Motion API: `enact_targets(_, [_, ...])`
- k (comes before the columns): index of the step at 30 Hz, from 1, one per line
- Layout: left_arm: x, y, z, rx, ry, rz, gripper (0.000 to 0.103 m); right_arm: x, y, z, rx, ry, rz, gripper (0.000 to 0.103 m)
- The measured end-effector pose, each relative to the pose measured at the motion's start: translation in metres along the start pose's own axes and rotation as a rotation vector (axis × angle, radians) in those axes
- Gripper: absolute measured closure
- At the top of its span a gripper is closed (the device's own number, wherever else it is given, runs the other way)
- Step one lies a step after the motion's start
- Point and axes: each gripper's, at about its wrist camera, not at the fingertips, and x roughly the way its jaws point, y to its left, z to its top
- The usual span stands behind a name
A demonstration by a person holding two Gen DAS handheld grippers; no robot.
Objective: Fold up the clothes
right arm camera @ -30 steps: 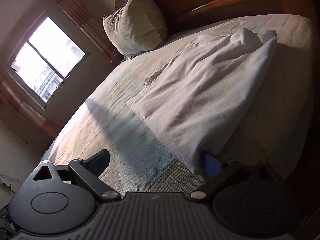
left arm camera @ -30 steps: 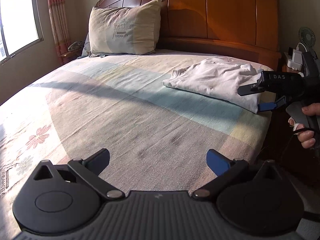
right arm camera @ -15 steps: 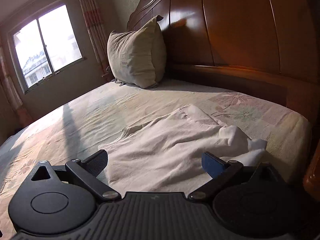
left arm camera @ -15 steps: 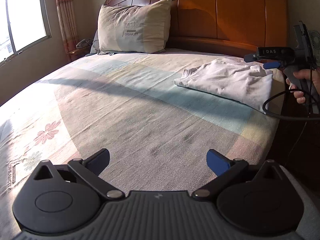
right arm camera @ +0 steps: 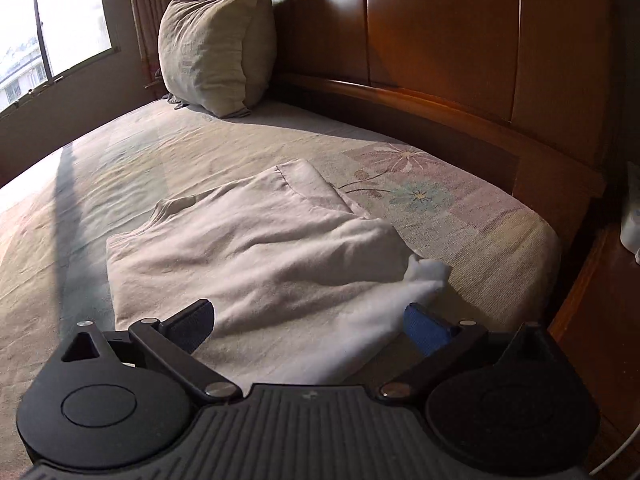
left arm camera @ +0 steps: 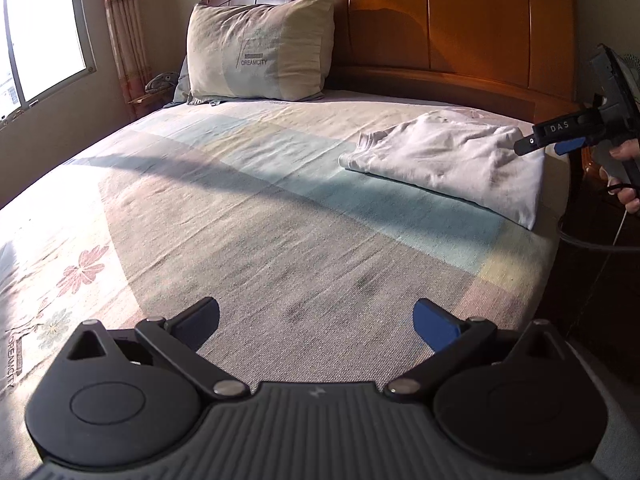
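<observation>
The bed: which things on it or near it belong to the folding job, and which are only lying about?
For the job:
white shirt, folded on the bed
right gripper, jaws open over the shirt
left gripper, jaws open

Lying about:
pillow
headboard
curtain

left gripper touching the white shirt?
Apart. The left wrist view shows the left gripper open over bare bedsheet, with the folded white shirt far across the bed near the right gripper.
</observation>
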Motion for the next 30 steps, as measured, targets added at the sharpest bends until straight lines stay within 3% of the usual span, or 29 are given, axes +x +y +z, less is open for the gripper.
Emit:
enact_targets(4, [-0.001,-0.007,0.010,-0.031,0.002,-0.007,0.001,-0.038,0.027,-0.028,-0.041,0.093,0.008,0.000])
enact_targets(7, [-0.008,-0.015,0.019,-0.029,-0.042,-0.014,0.001,-0.059,0.043,-0.042,-0.020,0.138,0.008,0.000])
enact_targets(11, [-0.017,-0.028,0.035,-0.046,-0.049,-0.006,0.001,-0.081,0.067,-0.056,-0.033,0.186,-0.030,0.000])
enact_targets(15, [-0.027,-0.039,0.044,-0.056,-0.059,-0.040,0.001,-0.109,0.090,-0.061,-0.097,0.164,-0.097,0.000])
enact_targets(20, [-0.037,-0.042,0.054,-0.087,-0.019,-0.104,0.001,-0.140,0.106,-0.063,-0.139,0.131,-0.114,0.000])
enact_targets(30, [-0.061,-0.043,0.060,-0.115,0.017,-0.090,0.001,-0.186,0.123,-0.068,-0.144,0.056,-0.134,0.000])
